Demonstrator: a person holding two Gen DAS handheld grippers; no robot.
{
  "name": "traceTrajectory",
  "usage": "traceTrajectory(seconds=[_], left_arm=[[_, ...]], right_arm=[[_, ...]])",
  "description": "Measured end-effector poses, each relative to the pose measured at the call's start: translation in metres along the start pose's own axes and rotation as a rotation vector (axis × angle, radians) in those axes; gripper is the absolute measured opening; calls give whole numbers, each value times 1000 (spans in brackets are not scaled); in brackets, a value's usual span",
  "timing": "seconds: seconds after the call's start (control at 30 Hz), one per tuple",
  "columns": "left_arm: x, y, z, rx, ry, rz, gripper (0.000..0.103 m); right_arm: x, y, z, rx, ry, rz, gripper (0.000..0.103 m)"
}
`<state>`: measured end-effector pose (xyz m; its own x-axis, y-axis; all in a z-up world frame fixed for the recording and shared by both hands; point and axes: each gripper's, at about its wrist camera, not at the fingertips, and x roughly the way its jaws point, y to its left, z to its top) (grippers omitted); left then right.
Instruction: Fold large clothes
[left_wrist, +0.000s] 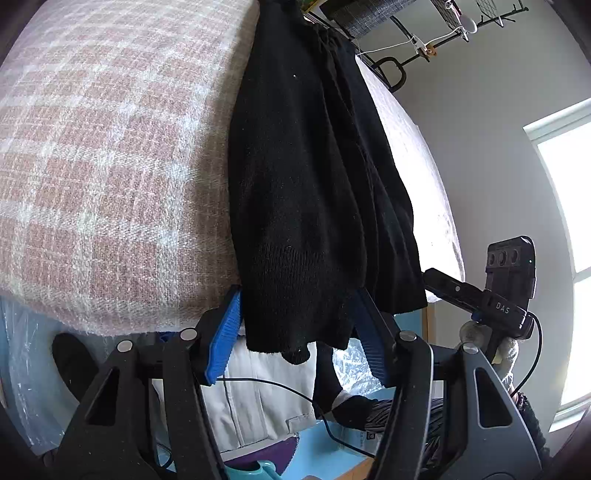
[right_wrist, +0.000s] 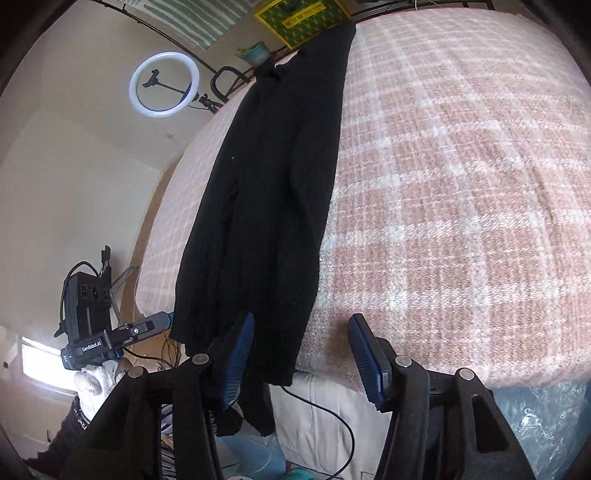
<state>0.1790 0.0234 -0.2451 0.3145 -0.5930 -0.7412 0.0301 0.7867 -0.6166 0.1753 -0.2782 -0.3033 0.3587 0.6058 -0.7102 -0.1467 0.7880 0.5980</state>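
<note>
The black knit sweater (left_wrist: 314, 177), folded into a long strip on the plaid-blanketed bed (left_wrist: 110, 147), drapes its hem over the edge between both grippers' parted fingers, left gripper (left_wrist: 295, 336) and right gripper (right_wrist: 299, 354) apparently poised to pinch it.

Pink-and-white plaid blanket (right_wrist: 461, 192) spread over the bed; beyond its far edge, a ring light (right_wrist: 164, 85), a yellow poster (right_wrist: 301, 18); below it, black cable (right_wrist: 325, 410).
</note>
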Motion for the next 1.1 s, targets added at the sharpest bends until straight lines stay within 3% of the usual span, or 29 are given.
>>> traceTrajectory(seconds=[0.13, 0.2, 0.27, 0.37, 0.53, 0.63, 0.8, 1.1], left_arm=[[3, 1, 1, -7, 7, -43, 48], [6, 3, 1, -17, 11, -52, 32], [7, 2, -2, 0, 13, -46, 14], [2, -8, -2, 31, -12, -50, 11], [-33, -27, -2, 63, -93, -78, 9], [-24, -23, -5, 63, -65, -54, 9], [2, -9, -8, 10, -3, -28, 9], [-16, -42, 33, 59, -46, -59, 8]], right_arm=[[13, 7, 0, -26, 13, 35, 50], [22, 8, -1, -20, 47, 81, 26], [31, 12, -5, -30, 72, 88, 18], [28, 19, -6, -40, 61, 93, 11], [-10, 26, -5, -22, -29, 190, 10], [-11, 22, -9, -17, -27, 189, 10], [23, 8, -20, 5, 67, 95, 10], [3, 20, 10, 35, 27, 193, 10]])
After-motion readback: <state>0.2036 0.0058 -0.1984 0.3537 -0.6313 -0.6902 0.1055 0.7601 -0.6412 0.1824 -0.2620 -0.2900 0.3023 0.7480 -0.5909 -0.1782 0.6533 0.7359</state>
